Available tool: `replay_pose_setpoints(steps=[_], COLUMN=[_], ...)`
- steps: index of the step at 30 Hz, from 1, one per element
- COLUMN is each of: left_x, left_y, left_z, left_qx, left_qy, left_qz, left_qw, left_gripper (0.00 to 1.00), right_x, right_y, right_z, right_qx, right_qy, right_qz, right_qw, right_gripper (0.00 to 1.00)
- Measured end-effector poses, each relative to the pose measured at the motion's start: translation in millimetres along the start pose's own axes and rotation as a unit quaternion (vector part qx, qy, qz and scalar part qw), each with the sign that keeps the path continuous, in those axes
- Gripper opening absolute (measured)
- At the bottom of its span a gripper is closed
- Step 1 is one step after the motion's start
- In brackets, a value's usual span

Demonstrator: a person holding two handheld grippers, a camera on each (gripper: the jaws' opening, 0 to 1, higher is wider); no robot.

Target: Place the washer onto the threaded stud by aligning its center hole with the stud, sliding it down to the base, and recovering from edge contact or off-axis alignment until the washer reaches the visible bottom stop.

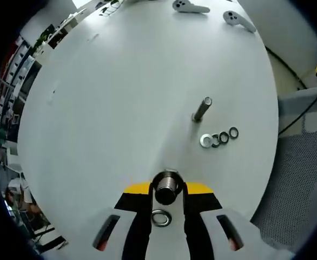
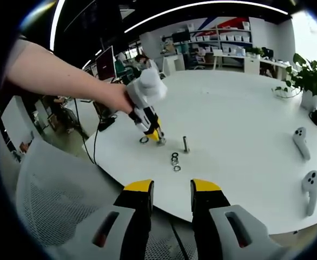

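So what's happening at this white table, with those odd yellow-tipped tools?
A person is working with a hand-held gripper in each hand. The left gripper is down at the table, its jaws closed around a stud standing there, with one washer lying just beside it. A second stud stands free further on, next to a short row of spare washers. The right gripper hangs back off the table's edge, jaws open and empty. No washer is on either stud yet.

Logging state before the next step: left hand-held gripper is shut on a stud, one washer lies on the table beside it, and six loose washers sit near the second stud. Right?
One thing is wrong: the cluster by the second stud has four loose washers, not six, as the left gripper view shows. The left hand-held gripper does hold a stud, with one washer on the table beside it.
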State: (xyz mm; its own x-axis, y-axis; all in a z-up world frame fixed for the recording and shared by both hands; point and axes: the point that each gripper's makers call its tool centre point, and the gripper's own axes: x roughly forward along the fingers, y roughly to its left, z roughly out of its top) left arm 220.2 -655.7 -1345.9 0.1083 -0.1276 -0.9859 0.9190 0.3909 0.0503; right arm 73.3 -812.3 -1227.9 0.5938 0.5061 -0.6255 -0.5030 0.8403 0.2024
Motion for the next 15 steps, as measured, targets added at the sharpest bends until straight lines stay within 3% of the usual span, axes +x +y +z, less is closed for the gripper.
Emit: replay_pose_setpoints(steps=[4, 8, 15], left_x=[7, 14, 10], left_y=[0.3, -0.6, 0.0], left_z=[-0.8, -13.7, -12.7], left_qx=[-0.004, -0.013, -0.021], left_qy=[0.003, 0.027, 0.017], left_qz=[-0.004, -0.005, -0.003], left_qw=[1.0, 0.9996, 0.9996], left_gripper=[0.19, 0.19, 0.19], right_x=[0, 0, 0], right_y=[1, 0, 0], right_z=[-0.3, -0.2, 0.2], right_qx=[-0.001, 0.001, -0.001], right_qy=[0.002, 0.001, 0.0], right_qz=[0.001, 0.0, 0.0], right_qw=[1.0, 1.0, 1.0], right_gripper=[0.29, 0.29, 0.29])
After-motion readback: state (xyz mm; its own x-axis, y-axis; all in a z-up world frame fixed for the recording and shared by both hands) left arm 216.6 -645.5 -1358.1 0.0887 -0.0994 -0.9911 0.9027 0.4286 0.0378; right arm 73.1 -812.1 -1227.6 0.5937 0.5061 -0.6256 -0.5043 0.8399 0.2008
